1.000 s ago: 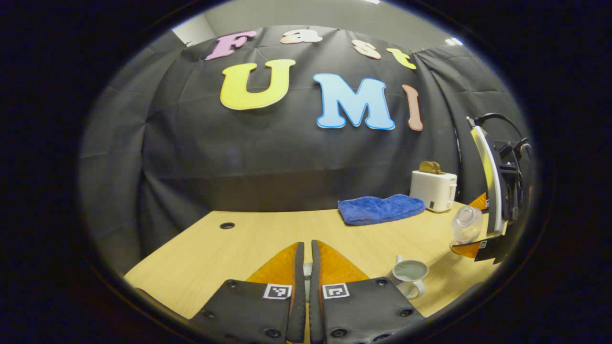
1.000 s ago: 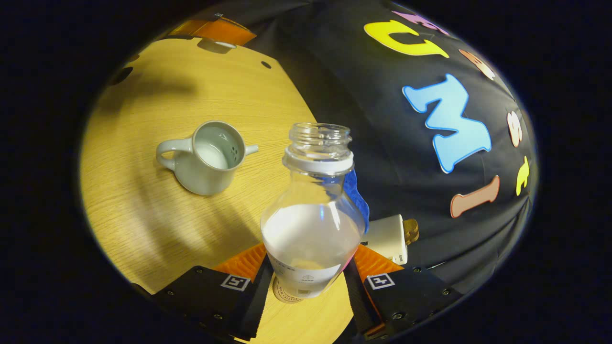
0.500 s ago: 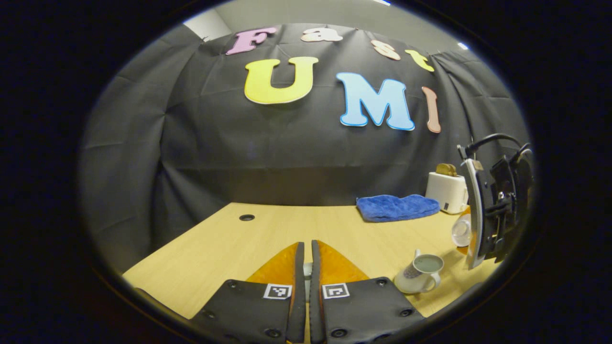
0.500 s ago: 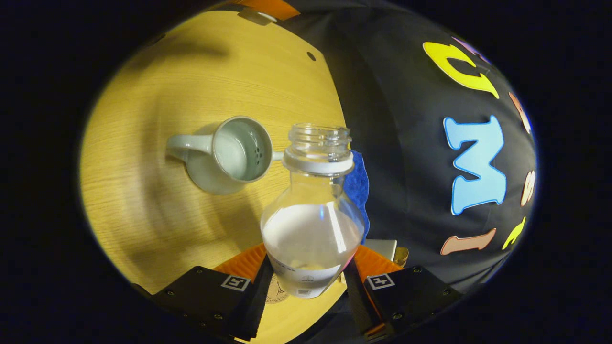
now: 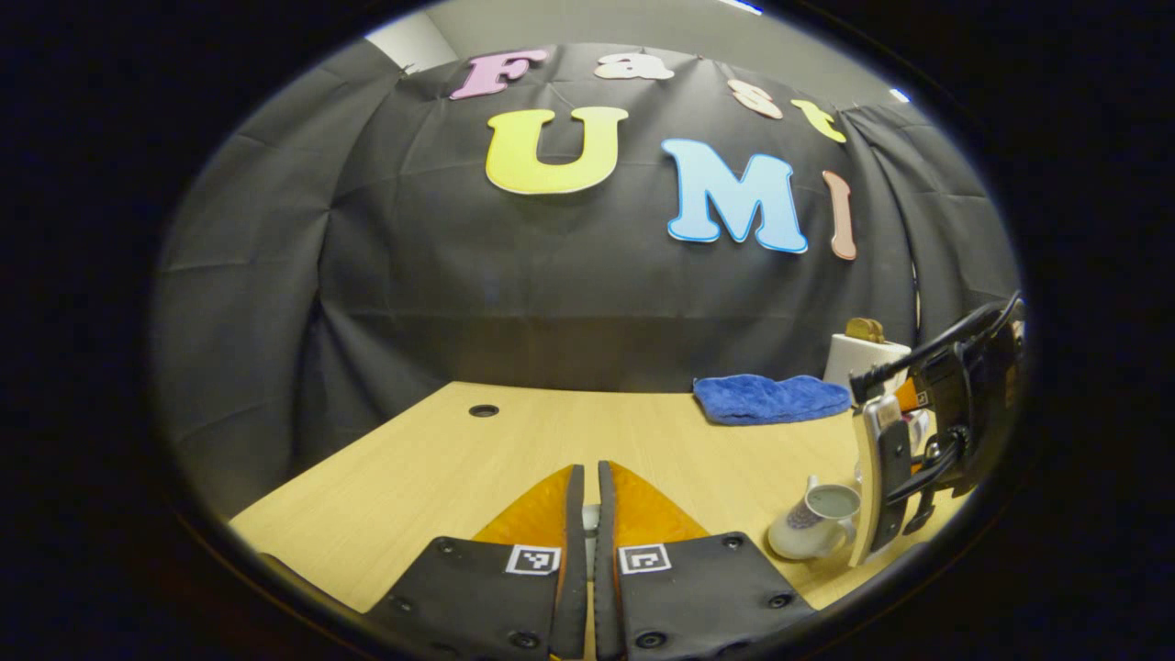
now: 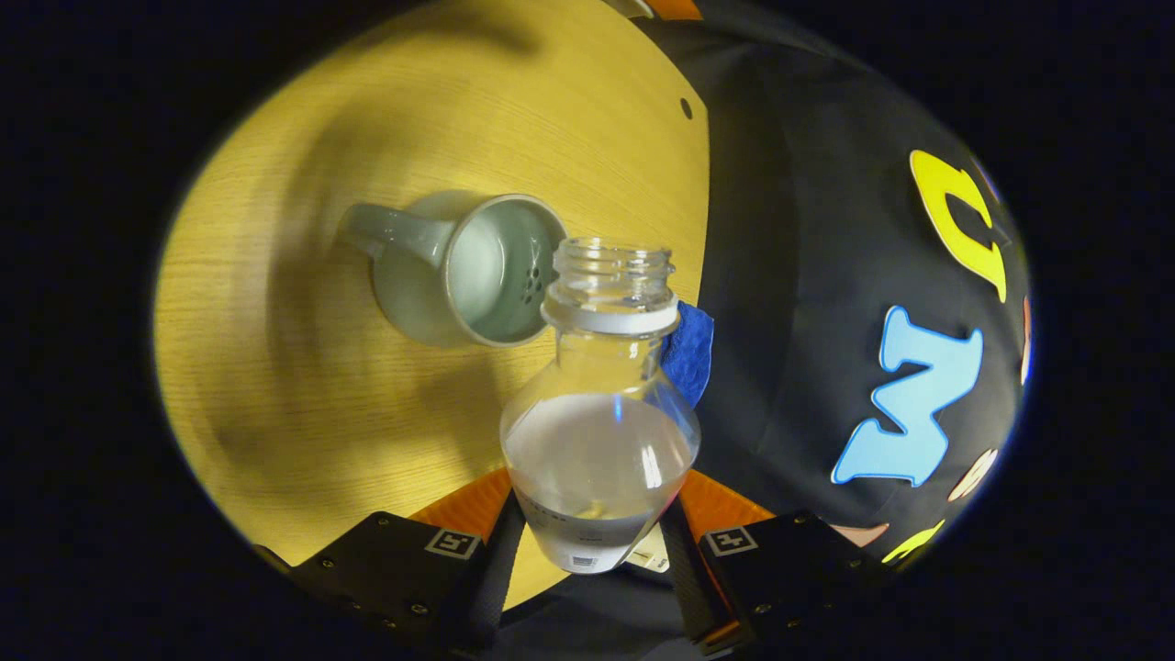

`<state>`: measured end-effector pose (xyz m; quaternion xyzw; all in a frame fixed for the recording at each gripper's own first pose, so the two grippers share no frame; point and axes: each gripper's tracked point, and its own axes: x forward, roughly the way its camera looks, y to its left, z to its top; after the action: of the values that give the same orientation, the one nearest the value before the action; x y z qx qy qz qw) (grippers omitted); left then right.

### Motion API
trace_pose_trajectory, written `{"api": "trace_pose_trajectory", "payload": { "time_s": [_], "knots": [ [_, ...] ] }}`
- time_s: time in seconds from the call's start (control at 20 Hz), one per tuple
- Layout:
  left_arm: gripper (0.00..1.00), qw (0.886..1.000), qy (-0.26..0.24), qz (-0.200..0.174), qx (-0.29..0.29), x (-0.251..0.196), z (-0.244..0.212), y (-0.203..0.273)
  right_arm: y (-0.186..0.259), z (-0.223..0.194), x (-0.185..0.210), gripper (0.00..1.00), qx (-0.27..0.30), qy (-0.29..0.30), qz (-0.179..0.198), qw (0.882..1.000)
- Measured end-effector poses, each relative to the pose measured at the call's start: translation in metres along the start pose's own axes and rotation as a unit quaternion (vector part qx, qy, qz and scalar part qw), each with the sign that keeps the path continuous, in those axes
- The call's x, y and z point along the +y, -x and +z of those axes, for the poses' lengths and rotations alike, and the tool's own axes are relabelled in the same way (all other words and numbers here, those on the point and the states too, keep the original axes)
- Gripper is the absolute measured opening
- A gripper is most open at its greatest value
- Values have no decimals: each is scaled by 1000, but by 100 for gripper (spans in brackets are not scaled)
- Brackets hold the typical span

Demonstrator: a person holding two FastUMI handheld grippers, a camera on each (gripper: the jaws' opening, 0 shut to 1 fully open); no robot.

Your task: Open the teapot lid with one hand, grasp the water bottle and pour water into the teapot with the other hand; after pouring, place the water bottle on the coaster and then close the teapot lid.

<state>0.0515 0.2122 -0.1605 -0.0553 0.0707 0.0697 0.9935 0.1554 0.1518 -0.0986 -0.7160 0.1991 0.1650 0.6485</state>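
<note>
My right gripper (image 6: 592,542) is shut on a clear, uncapped water bottle (image 6: 601,431) that is partly full. The bottle is tipped, and its mouth (image 6: 610,266) overlaps the rim of the open pale teapot (image 6: 468,271) on the table. No stream of water shows. In the left gripper view the teapot (image 5: 817,528) stands at the right, with the right gripper's housing (image 5: 955,413) leaning over it. My left gripper (image 5: 587,514) is held off to the left above the table, its fingers nearly together on a pale sliver, the teapot lid (image 5: 588,521), which is mostly hidden.
A blue cloth (image 5: 771,397) lies at the back of the wooden table (image 5: 441,468), with a white toaster (image 5: 863,353) beside it. A cable hole (image 5: 484,410) sits near the far left edge. The black cloth wall stands close behind.
The right gripper has rolled further and carried the bottle toward the teapot, so its mouth now meets the rim. The left gripper has turned slightly left, still holding the lid.
</note>
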Motion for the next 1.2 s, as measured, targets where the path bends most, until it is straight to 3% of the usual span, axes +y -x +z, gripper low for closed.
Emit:
{"api": "trace_pose_trajectory", "payload": {
  "time_s": [0.35, 0.75, 1.2],
  "knots": [
    [10, 1000, 10, 9, 3, 10, -12, -2, -1, -5, -3, 73, 30, 76, 23, 996],
    [9, 1000, 24, 4, -1, 9, -17, -7, -2, -2, -22, 73, 48, 173, -6, 984],
    [10, 999, 50, 8, -2, 9, -32, -7, 3, -6, -28, 74, 64, 198, -14, 978]
  ]
}}
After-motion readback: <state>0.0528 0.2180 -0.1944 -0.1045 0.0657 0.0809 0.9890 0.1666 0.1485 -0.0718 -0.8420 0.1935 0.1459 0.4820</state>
